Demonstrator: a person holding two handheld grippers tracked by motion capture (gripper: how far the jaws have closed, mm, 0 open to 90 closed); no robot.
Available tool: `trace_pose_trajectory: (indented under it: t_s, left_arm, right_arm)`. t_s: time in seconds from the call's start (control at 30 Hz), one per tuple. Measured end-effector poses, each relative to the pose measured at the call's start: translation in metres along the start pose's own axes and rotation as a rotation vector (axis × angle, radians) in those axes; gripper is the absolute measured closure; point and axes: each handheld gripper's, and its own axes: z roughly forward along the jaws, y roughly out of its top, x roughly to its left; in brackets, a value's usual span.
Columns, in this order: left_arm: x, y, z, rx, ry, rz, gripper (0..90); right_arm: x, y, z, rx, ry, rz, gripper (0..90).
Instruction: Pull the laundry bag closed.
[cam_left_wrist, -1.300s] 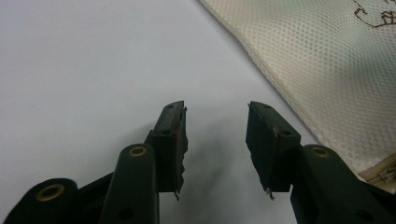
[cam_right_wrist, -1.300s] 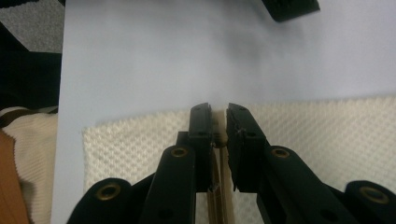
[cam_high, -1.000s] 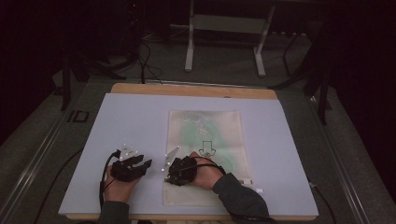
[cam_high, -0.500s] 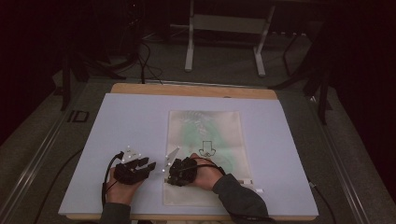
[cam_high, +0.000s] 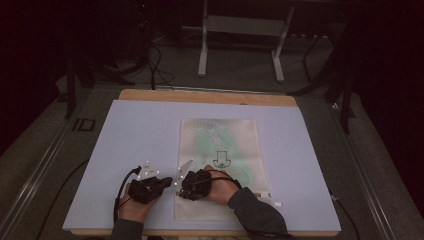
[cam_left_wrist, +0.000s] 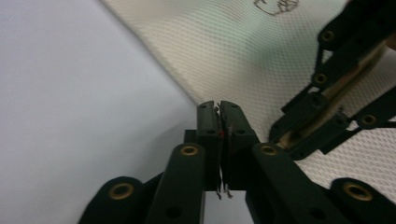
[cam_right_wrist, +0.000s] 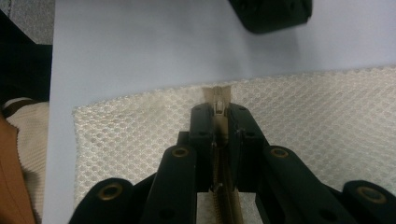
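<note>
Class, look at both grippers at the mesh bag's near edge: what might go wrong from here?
1. The left gripper has just closed right at the bag edge, with no mesh plainly between its jaws; it may hold nothing, so the bag could slide.
2. The right gripper is shut on the zip; a hard pull might bunch or tear the mesh.

Mesh bag (cam_high: 220, 160) print perhaps too small

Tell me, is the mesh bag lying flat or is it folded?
Flat: the mesh bag lies spread on the white board, all edges straight, no fold visible.
</note>
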Motion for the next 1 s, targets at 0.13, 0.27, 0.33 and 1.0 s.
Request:
trace_pose_trajectory:
  t_s: [0.13,0.27,0.33,1.0]
  left_arm:
    - [-0.005,0.001,0.005,0.016,-0.016,0.017,88.6]
    - [-0.008,0.002,0.009,0.028,-0.023,0.023,88.6]
    - [-0.009,0.002,0.010,0.031,-0.028,0.024,88.6]
    - [-0.012,0.003,0.024,0.093,-0.037,0.034,88.6]
  right_arm:
    - [0.000,-0.001,0.000,-0.006,-0.002,0.002,81.7]
    - [0.001,-0.001,0.000,-0.007,-0.008,-0.007,81.7]
    - [0.001,-0.001,0.000,-0.009,-0.009,-0.007,81.7]
    - [0.003,-0.002,0.001,-0.009,-0.023,-0.015,81.9]
